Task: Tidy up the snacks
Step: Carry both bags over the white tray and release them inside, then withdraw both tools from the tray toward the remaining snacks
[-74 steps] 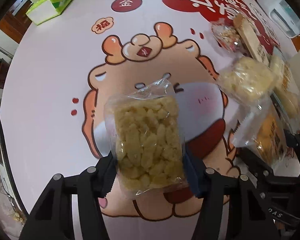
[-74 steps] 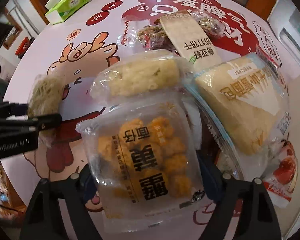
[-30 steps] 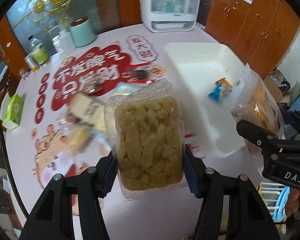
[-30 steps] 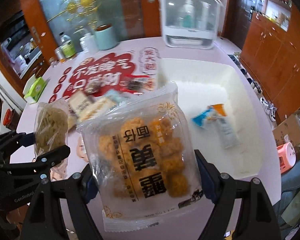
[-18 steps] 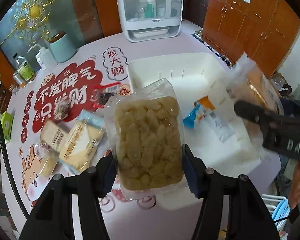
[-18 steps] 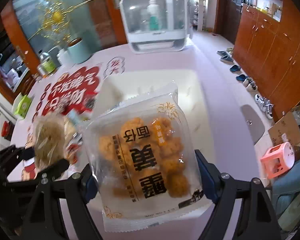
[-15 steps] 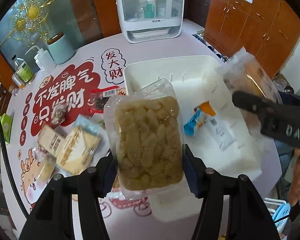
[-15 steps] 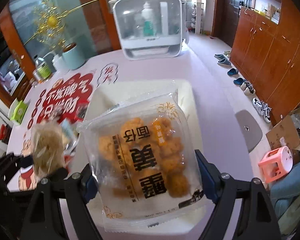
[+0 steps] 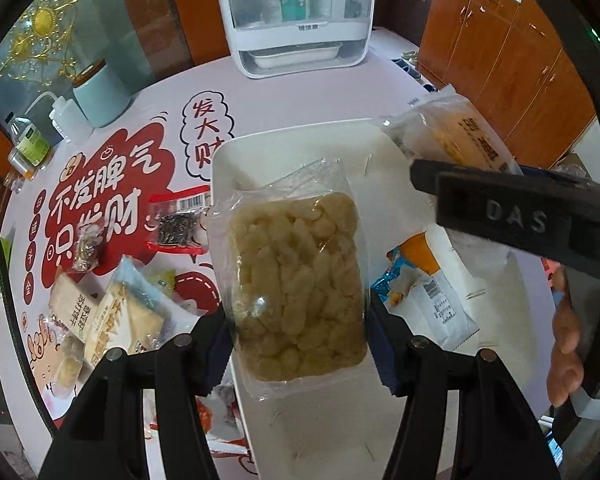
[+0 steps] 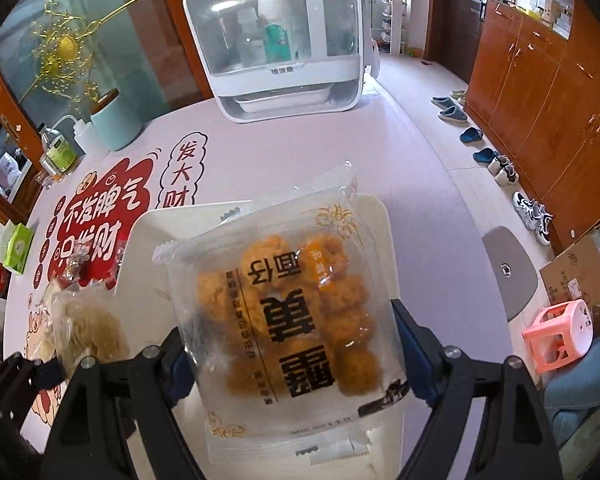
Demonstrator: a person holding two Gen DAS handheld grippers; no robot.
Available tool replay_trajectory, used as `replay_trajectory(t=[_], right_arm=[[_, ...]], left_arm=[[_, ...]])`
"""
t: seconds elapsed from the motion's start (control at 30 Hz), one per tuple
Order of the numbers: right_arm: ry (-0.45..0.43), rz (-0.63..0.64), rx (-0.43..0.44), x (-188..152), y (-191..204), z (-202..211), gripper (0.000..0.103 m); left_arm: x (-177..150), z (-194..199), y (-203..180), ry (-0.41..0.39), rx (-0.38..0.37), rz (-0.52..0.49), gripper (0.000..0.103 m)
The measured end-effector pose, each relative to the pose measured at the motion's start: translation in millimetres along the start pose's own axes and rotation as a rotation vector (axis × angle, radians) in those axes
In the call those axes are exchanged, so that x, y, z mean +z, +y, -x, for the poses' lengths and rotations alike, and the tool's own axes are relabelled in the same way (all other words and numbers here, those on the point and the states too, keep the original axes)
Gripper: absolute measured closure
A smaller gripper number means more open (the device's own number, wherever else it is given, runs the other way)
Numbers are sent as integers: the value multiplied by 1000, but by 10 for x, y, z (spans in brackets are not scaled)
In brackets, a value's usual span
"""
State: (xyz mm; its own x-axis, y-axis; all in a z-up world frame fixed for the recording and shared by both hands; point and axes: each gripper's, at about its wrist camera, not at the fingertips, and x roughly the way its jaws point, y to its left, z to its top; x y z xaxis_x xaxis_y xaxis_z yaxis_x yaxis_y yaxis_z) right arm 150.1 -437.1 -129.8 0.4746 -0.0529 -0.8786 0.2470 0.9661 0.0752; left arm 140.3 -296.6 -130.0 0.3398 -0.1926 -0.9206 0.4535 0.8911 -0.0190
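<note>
Snacks are being held in both claws over the white tray (image 9: 236, 160): the left gripper (image 9: 300, 344) is clamping a clear pack of pale puffed sticks (image 9: 296, 292), and the right gripper (image 10: 292, 356) is squeezing a bag of orange fried pieces (image 10: 284, 304). A blue-and-white packet (image 9: 432, 300) is lying inside the tray near its right wall. Loose snack packs (image 9: 112, 316) are sitting on the table (image 9: 308, 96) beside the tray's left edge. Only the right wrist view is showing shoes (image 10: 472, 136) and a pink stool (image 10: 556, 336) on the floor.
</note>
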Motion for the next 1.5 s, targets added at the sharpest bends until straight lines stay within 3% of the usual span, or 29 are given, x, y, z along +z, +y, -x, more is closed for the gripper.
replay_trajectory(t=[0.07,0.13,0.3,0.4,1.5], right_arm=[[7,-4,7,36,-22,-76,17],[17,-8,16,58,-32,-141,16],[16,-34,38,45,-43,-257,11],[-41,-40,61,50,-29,-200,0],[-42,-18,95,-369,63,166,0]], left_arm=[[9,-28,-22,1,5,4,32],[12,-32,-28,-7,7,6,10],[20,-81,-23,19,3,7,1],[4,-79,4,15,18,18,1],[-384,438,45,-30,20,46,1]])
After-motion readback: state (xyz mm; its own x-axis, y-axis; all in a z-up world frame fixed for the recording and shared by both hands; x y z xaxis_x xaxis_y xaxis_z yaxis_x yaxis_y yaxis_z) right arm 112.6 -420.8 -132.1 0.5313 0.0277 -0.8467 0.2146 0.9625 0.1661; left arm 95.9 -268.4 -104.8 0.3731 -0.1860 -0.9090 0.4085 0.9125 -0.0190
